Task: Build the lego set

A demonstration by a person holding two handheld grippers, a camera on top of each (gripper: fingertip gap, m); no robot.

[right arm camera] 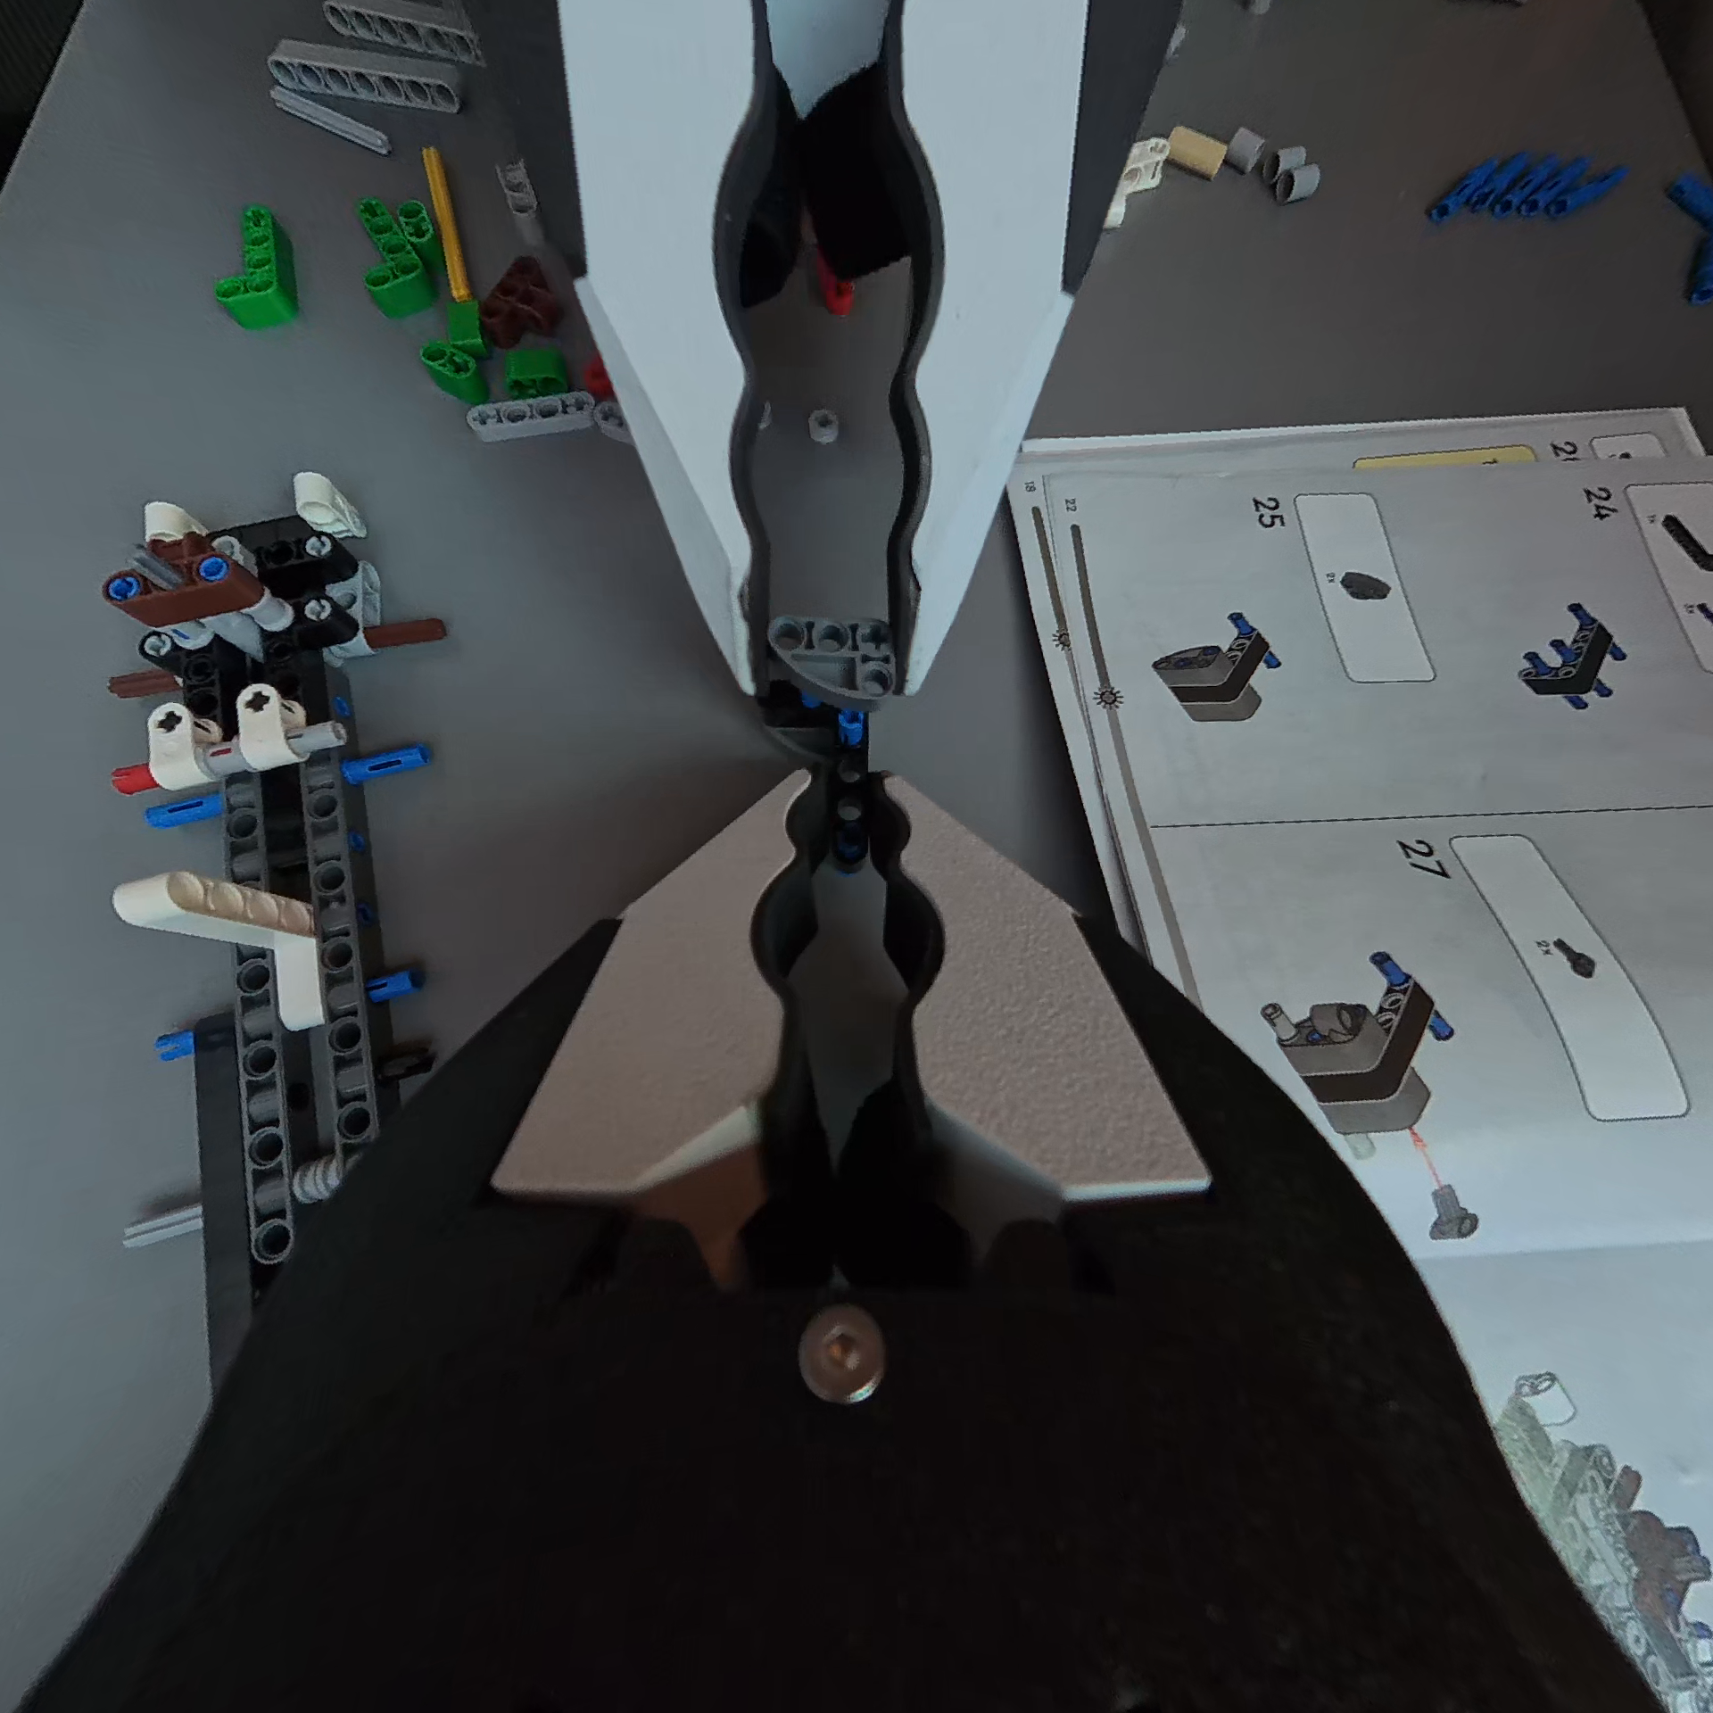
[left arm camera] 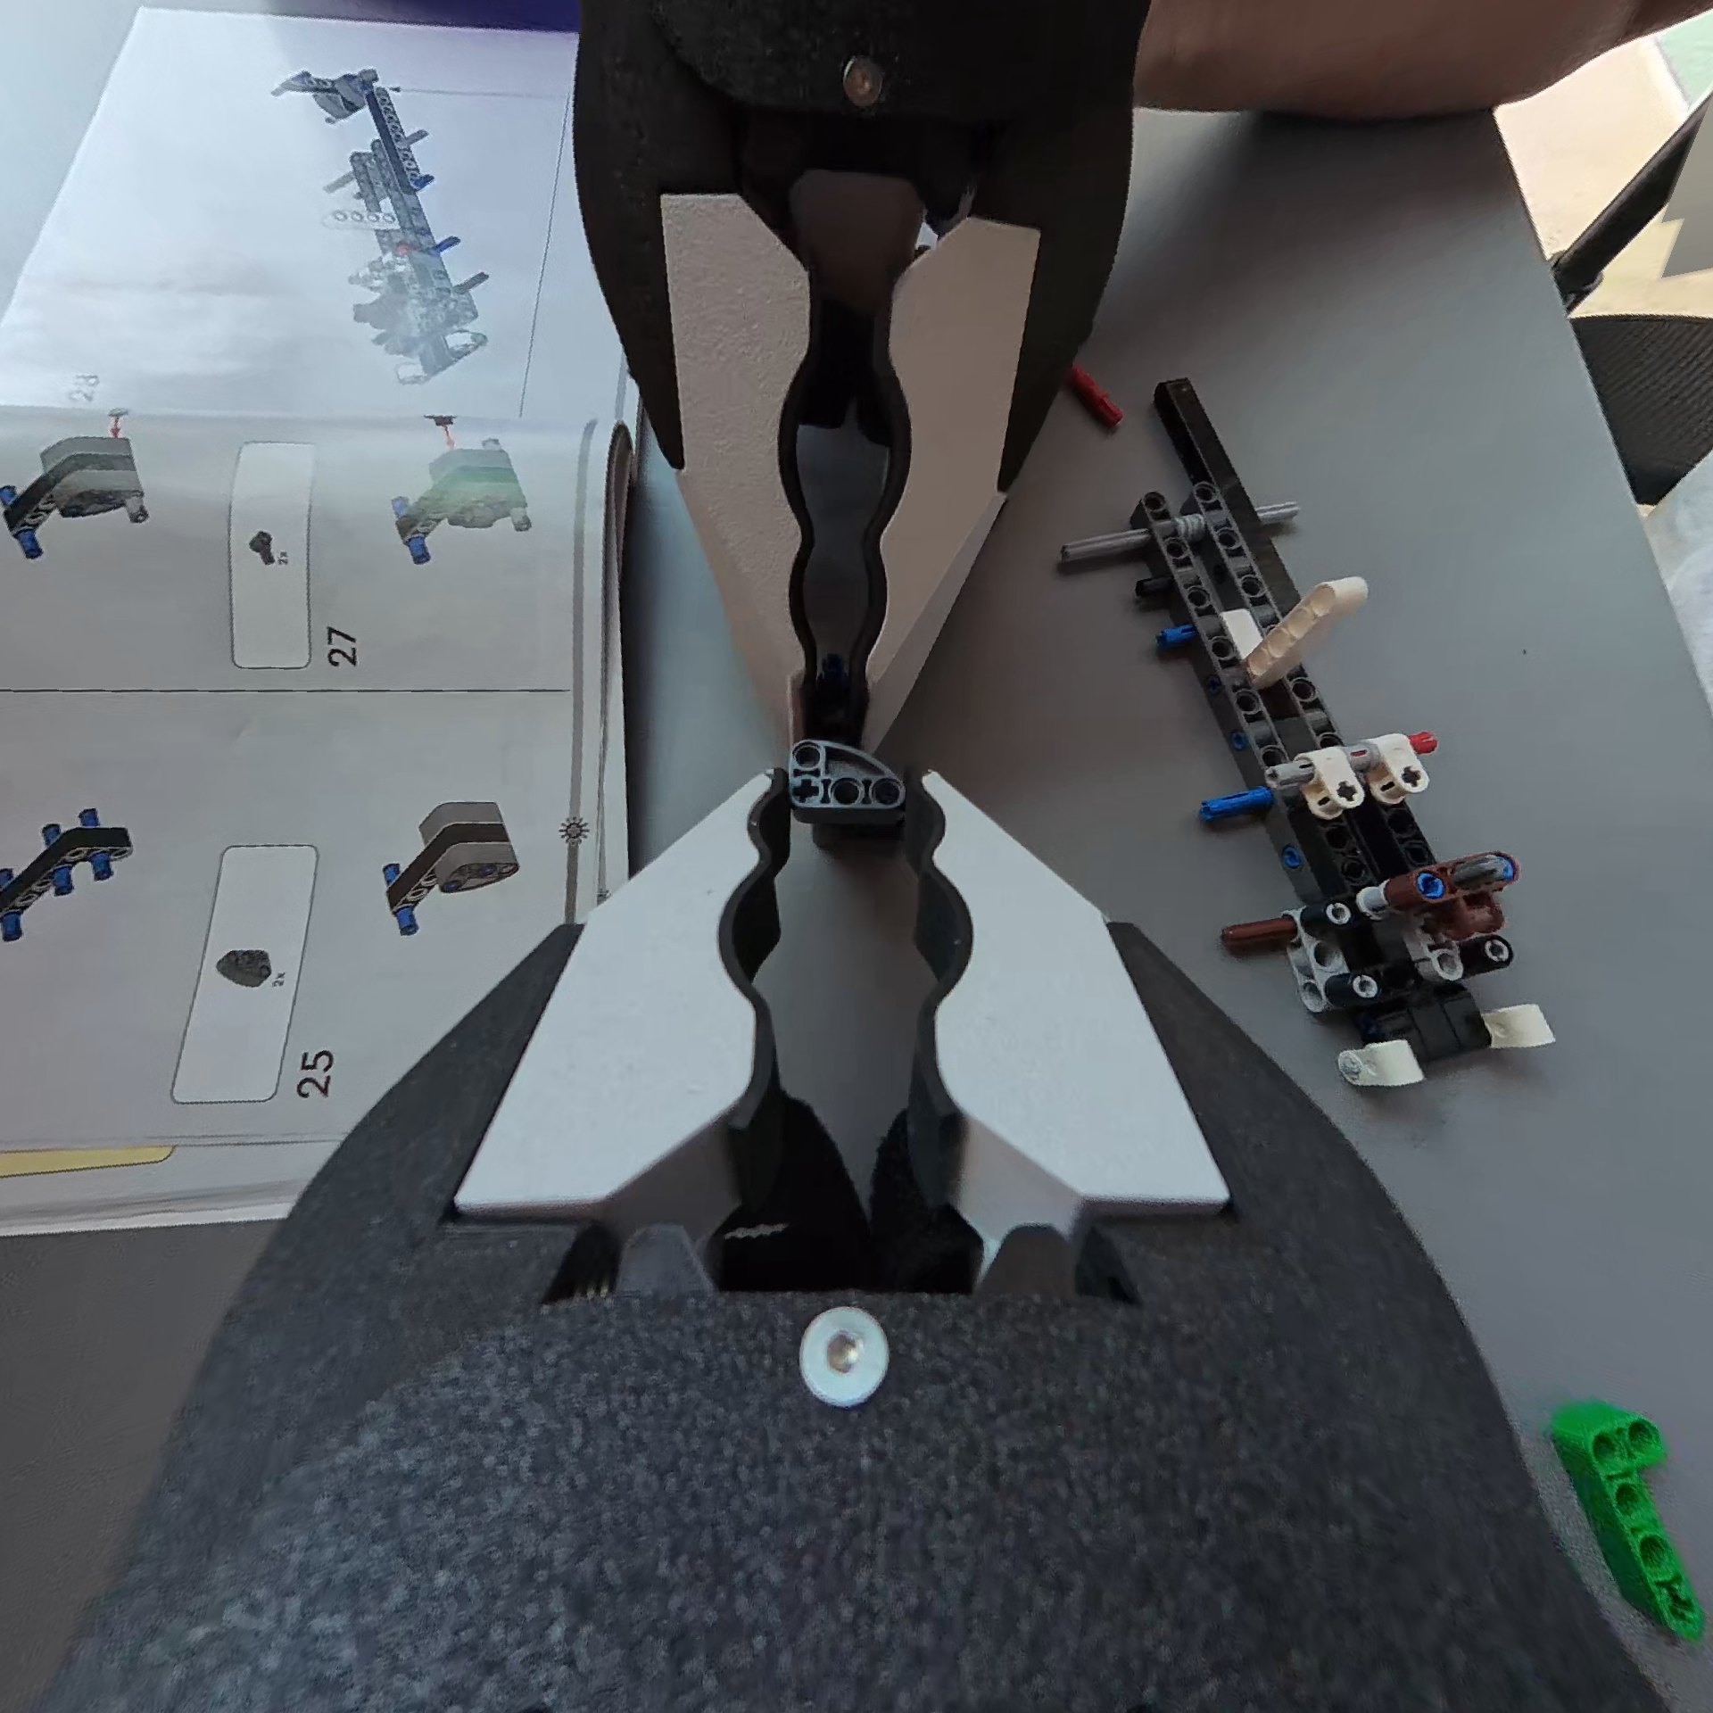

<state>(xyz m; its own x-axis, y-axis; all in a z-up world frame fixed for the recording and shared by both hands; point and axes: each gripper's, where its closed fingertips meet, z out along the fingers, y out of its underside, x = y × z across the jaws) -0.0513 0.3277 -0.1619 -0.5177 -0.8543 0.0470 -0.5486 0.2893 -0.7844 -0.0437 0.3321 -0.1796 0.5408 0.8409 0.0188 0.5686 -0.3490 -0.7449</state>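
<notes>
Two handheld claws meet tip to tip above the grey tabletop (left arm camera: 1298,278). The left claw (left arm camera: 845,795) pinches a small dark-grey rounded plate (left arm camera: 845,788), flat face up, long edge spanning the pads. The right claw (right arm camera: 845,816) clamps a thin black holed beam (right arm camera: 848,797) with blue pins, its length pointing at the plate. Any tilt could jam the pins or twist either piece loose.
</notes>
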